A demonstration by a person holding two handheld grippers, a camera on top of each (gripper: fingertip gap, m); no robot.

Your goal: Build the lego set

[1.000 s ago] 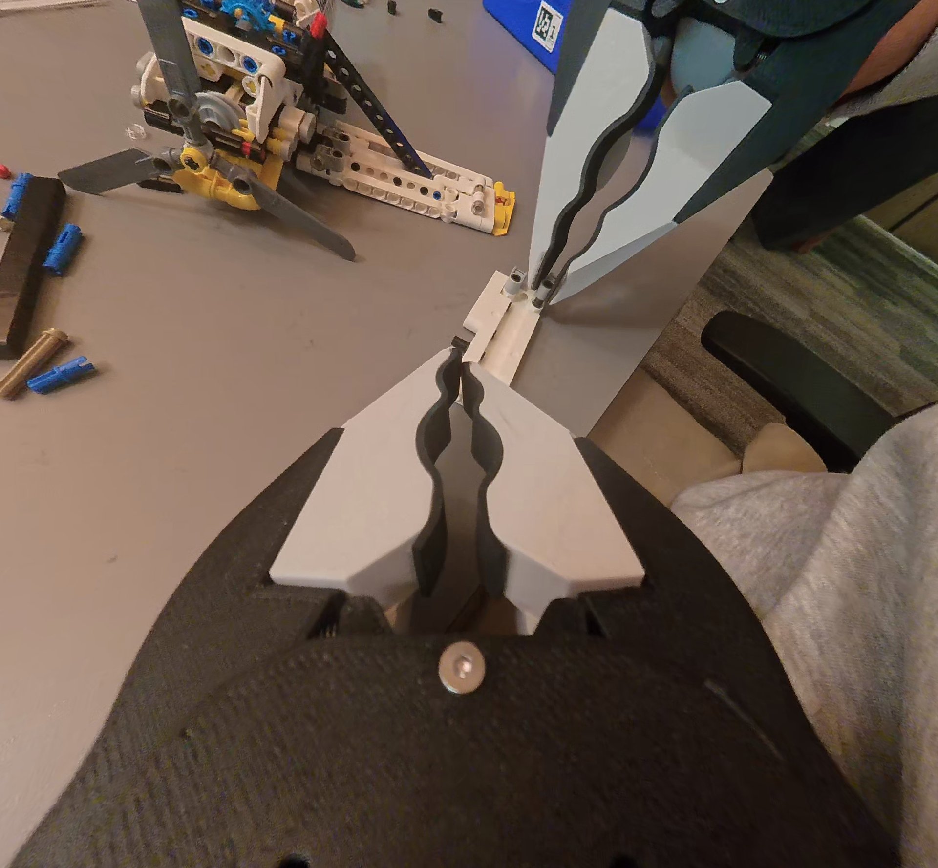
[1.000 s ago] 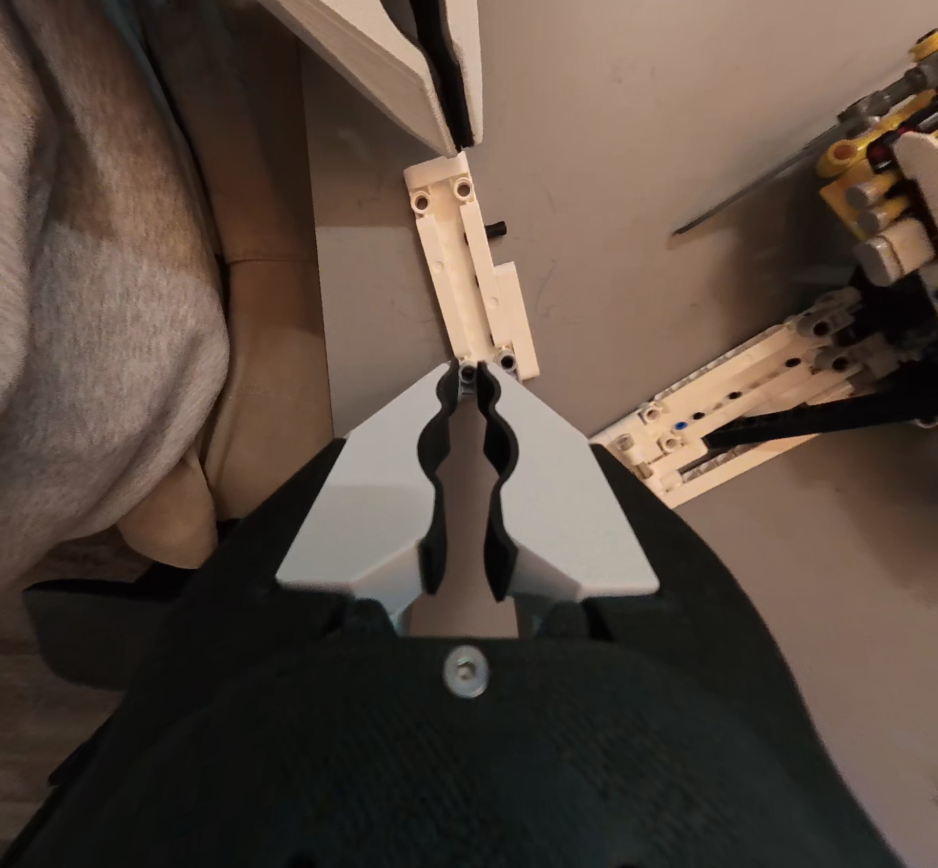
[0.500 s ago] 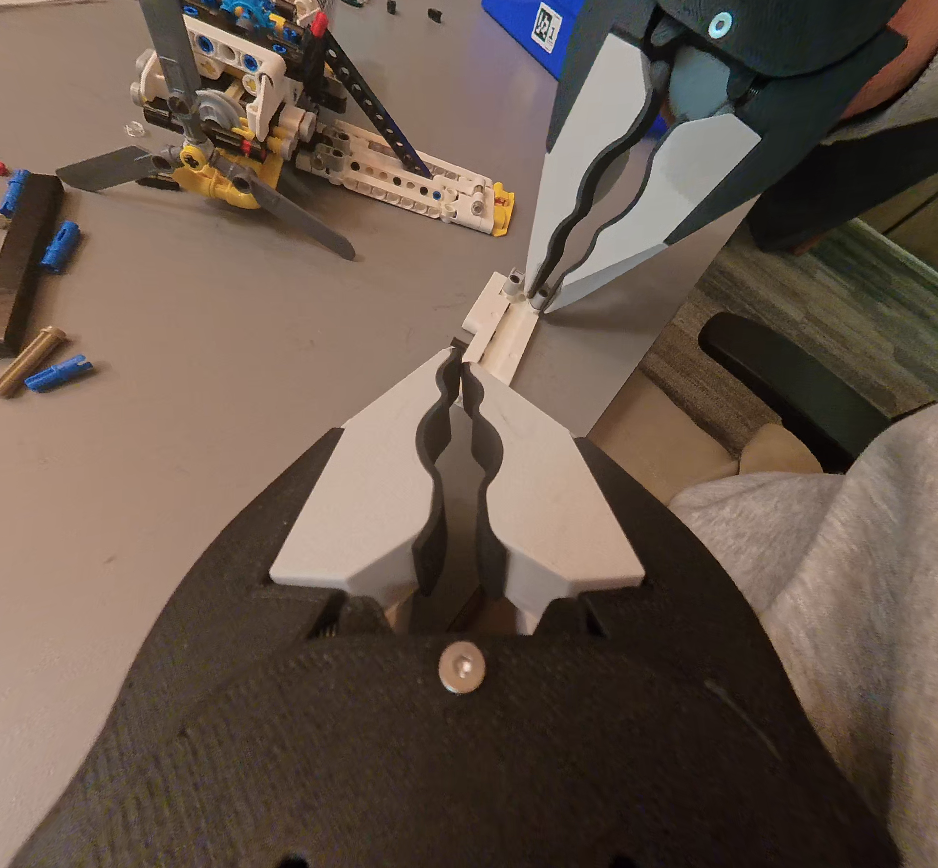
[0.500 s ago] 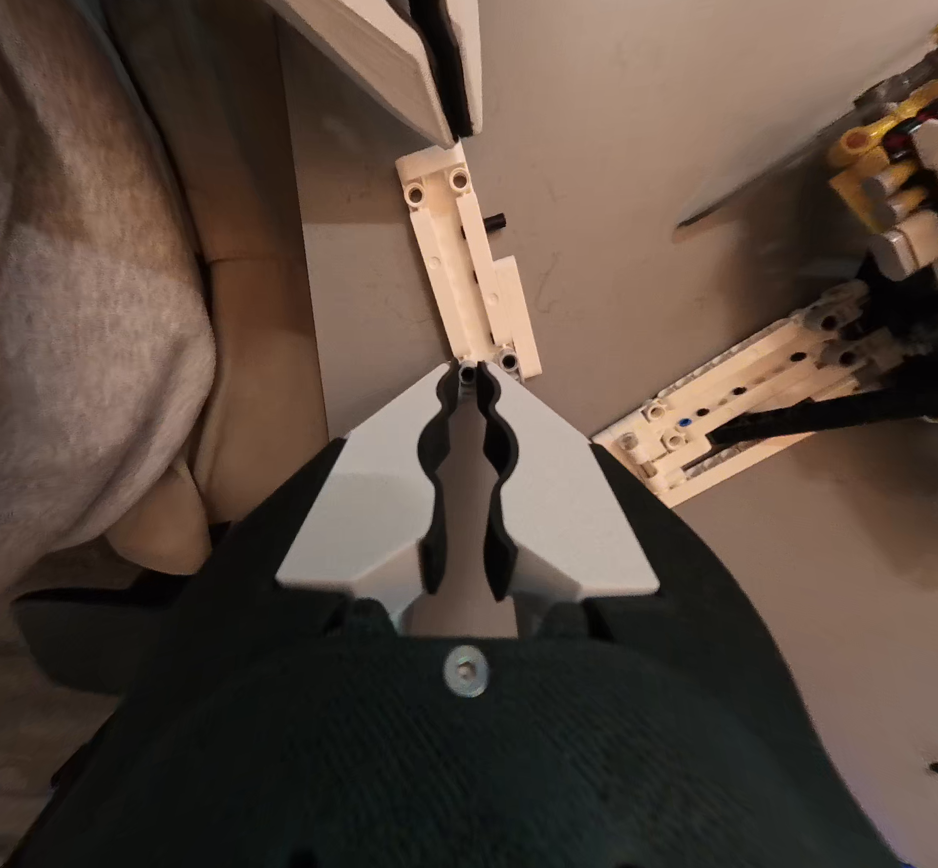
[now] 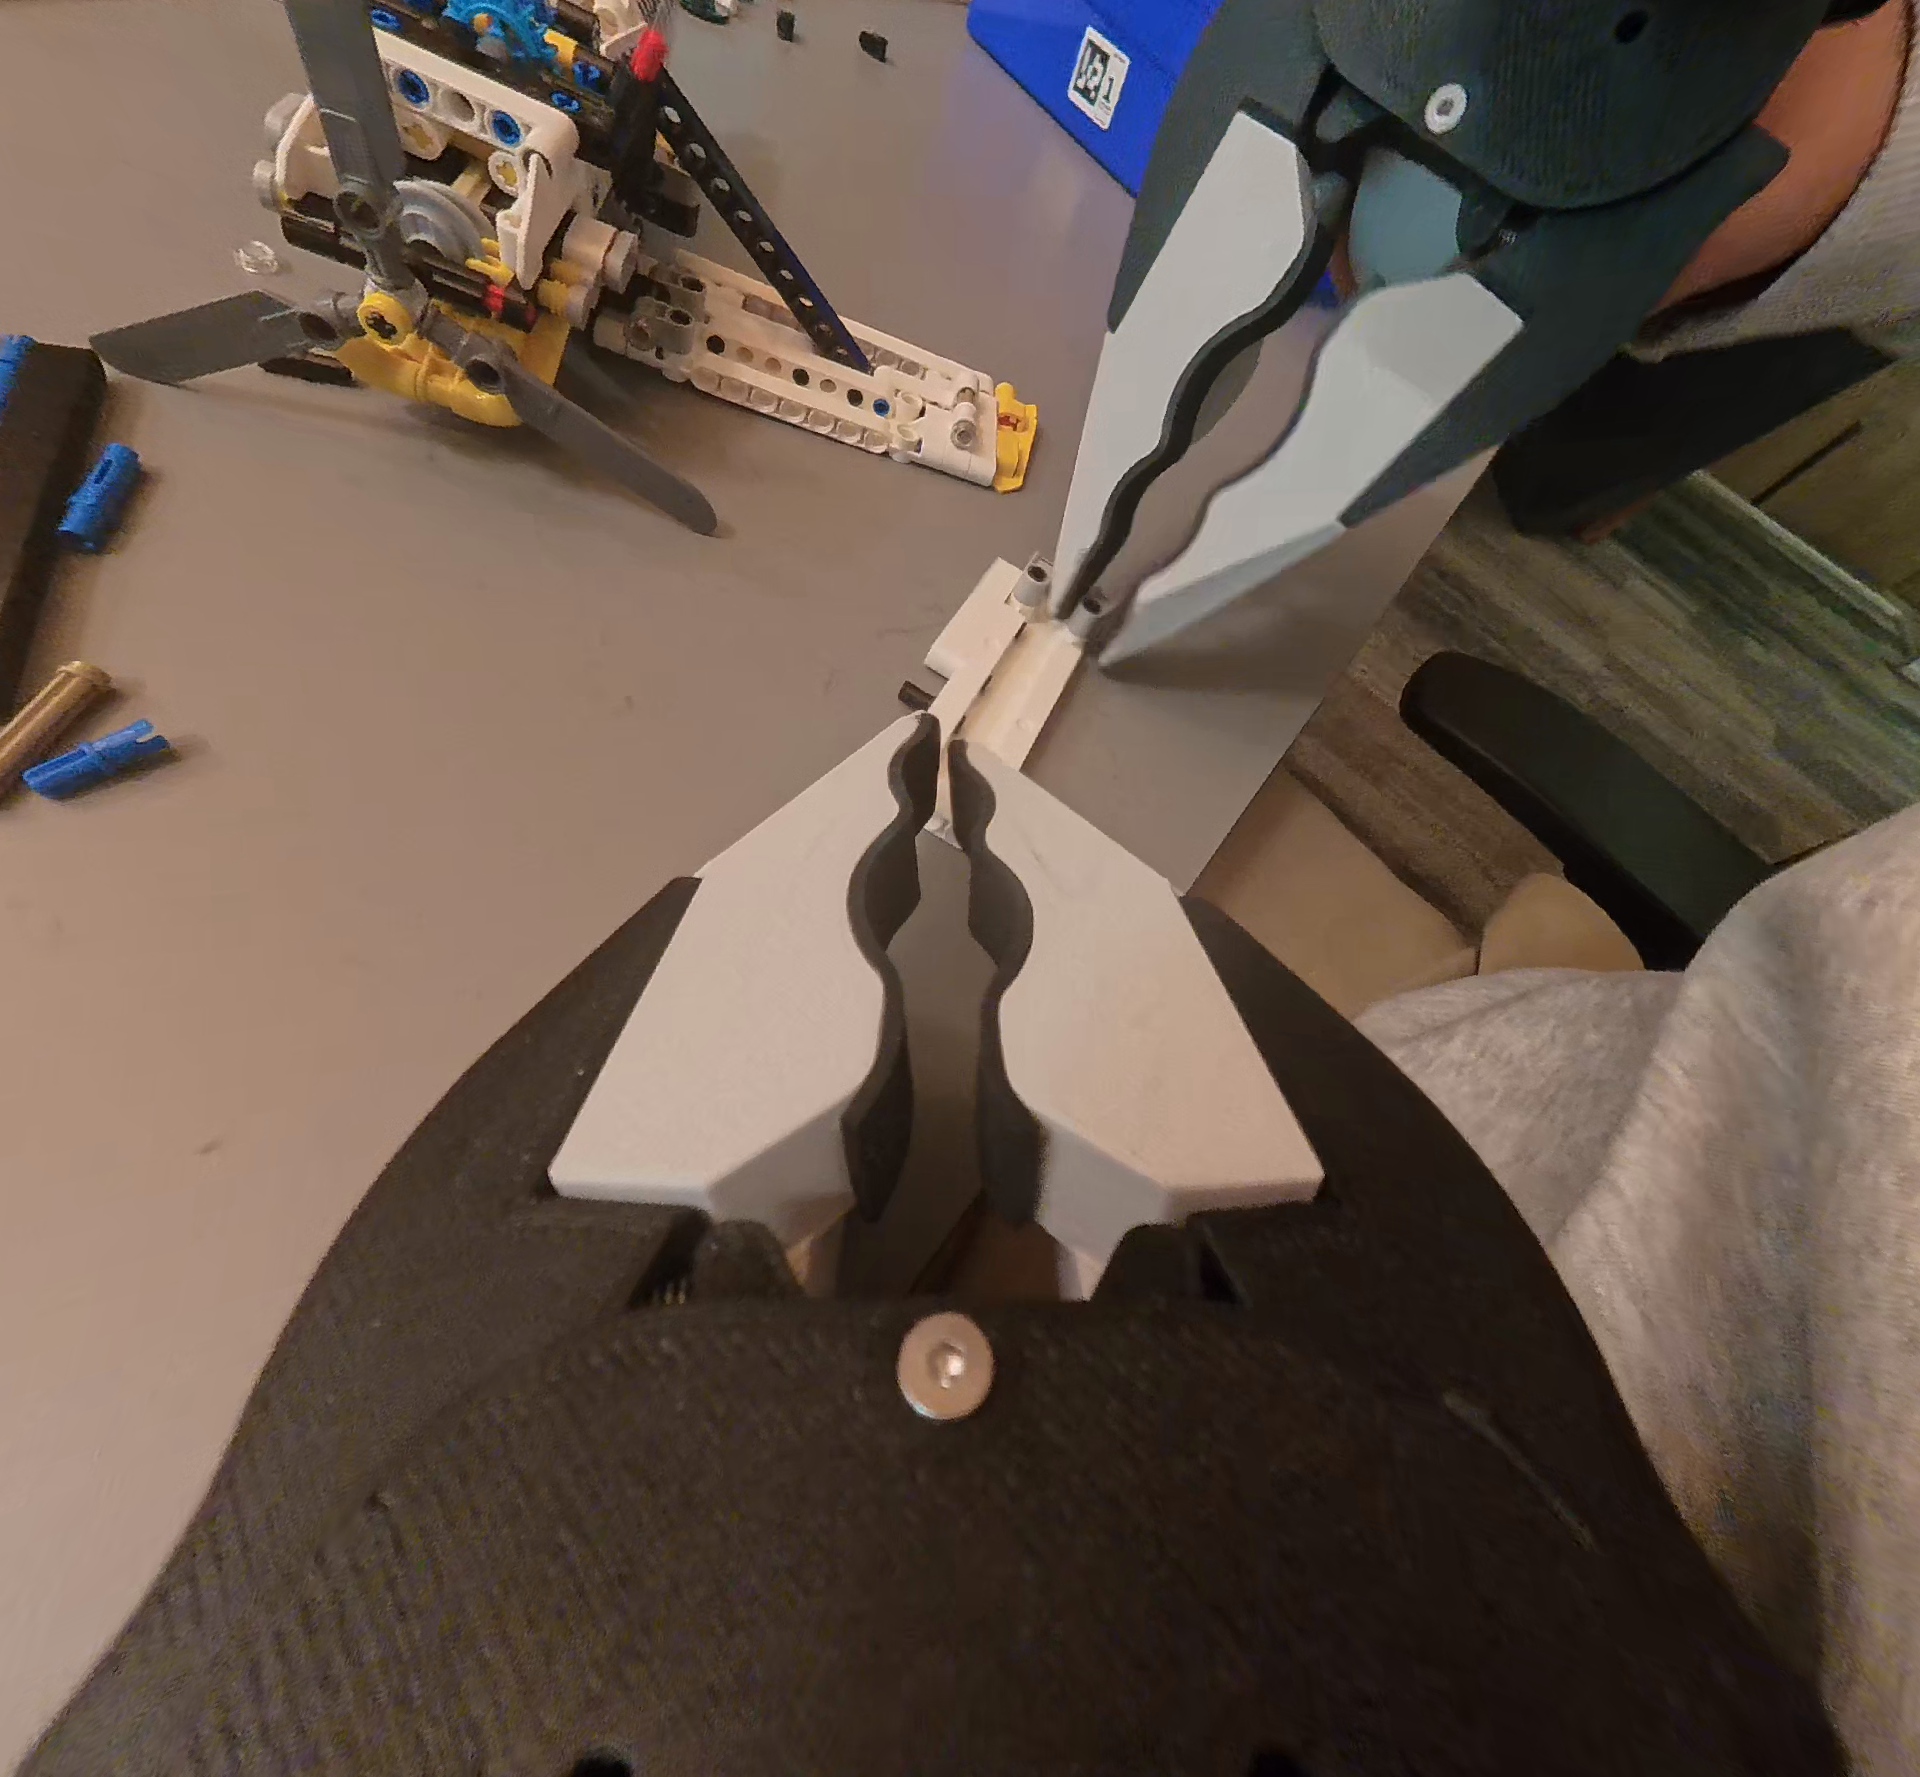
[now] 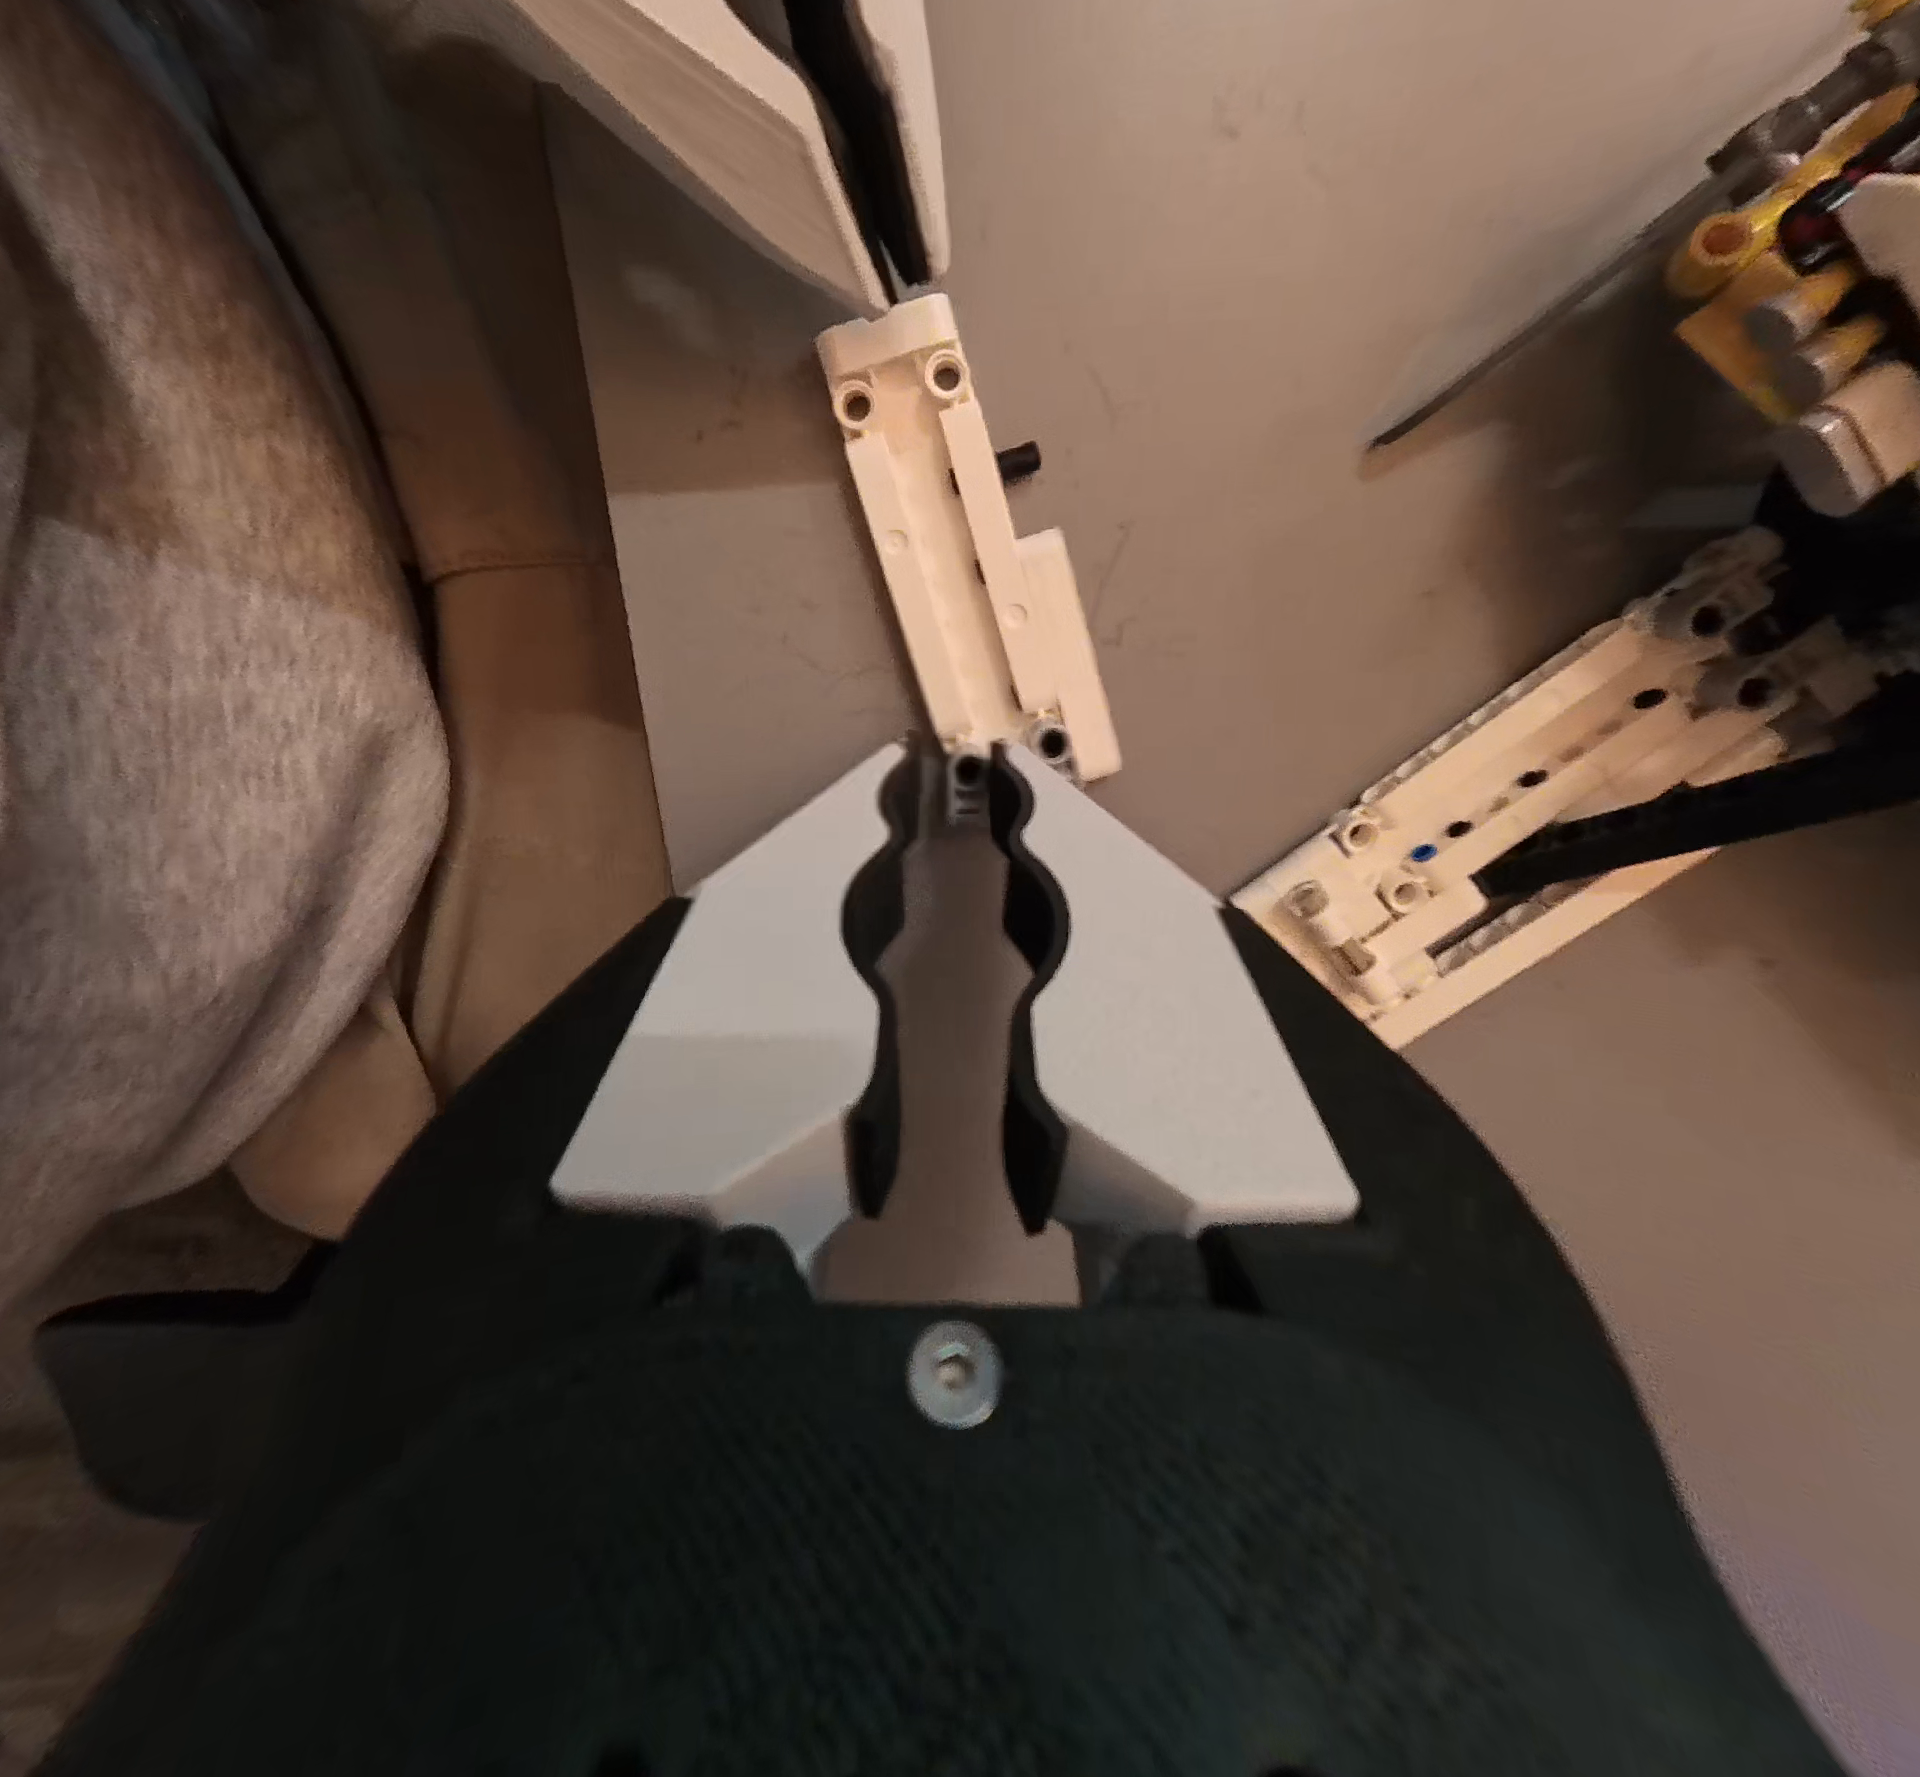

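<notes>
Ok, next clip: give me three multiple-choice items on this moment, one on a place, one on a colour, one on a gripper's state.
1. Where does the white assembly lie?
A. at the table corner, near the person
B. on the blue box
C. under the propeller

2. What colour is the gear on top of the model?
A. red
B. blue
C. green

3. How is the left gripper?
A. wide open above the table
B. shut on the white assembly's end
C. holding a blue pin

Answers:
1 A: the table edges meet right beside it.
2 B: the toothed wheel is bright blue.
3 B: its tips pinch the white end, while the right gripper pinches a grey pin at the other end.
</notes>
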